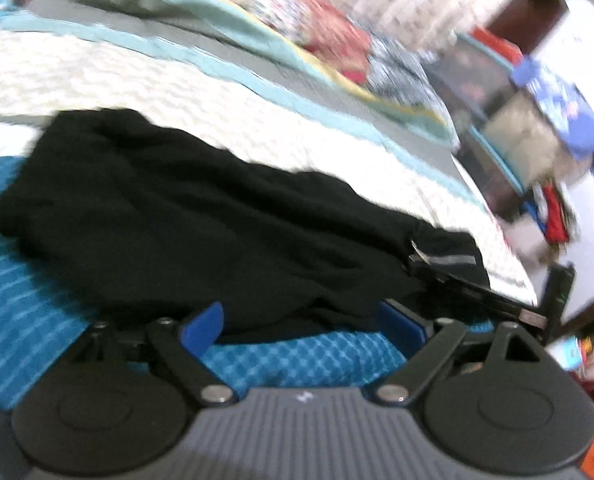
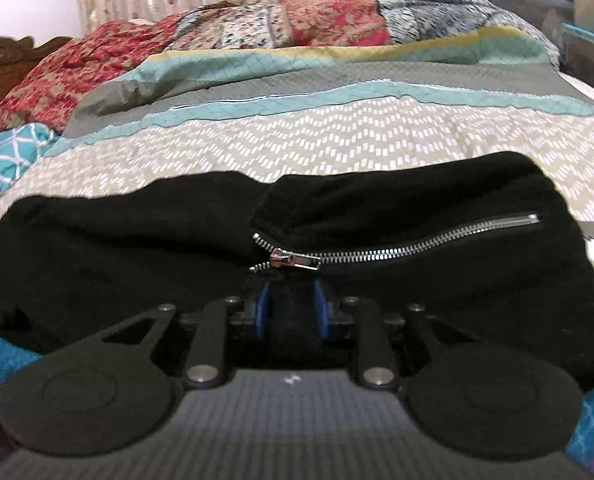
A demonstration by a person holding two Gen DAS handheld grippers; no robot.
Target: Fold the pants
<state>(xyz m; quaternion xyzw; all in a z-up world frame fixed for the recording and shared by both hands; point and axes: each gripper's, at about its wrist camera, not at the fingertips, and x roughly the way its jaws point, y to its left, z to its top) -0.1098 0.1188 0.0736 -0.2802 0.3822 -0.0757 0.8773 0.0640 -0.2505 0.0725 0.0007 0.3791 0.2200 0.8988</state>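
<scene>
Reading from the left wrist view, we see the left gripper (image 1: 301, 326) with its blue-padded fingers (image 1: 203, 322) spread wide and holding nothing, poised just at the near hem of the black soft-fabric pants (image 1: 201, 220), which lie bunched on the blue checked bedcover (image 1: 305, 356) with the cream patterned quilt (image 1: 137, 80) beyond. This view is motion-blurred, so we cannot tell whether either pad touches the cloth. At its right edge the other tool's black fingers reach into the fabric. Passing to the right wrist view, we find the right gripper (image 2: 291, 314) pinched closed on a fold of the same pants just below the silver metal zipper (image 2: 397, 248), which runs along the garment towards the right. Red floral cushions (image 2: 77, 68) lie at the back of the bed. We judge the fold to be at an early stage, one edge secured and the other awaiting a grip; the next move probably calls for the left tool to clamp the near hem, so both can lift and lay the cloth flat.
</scene>
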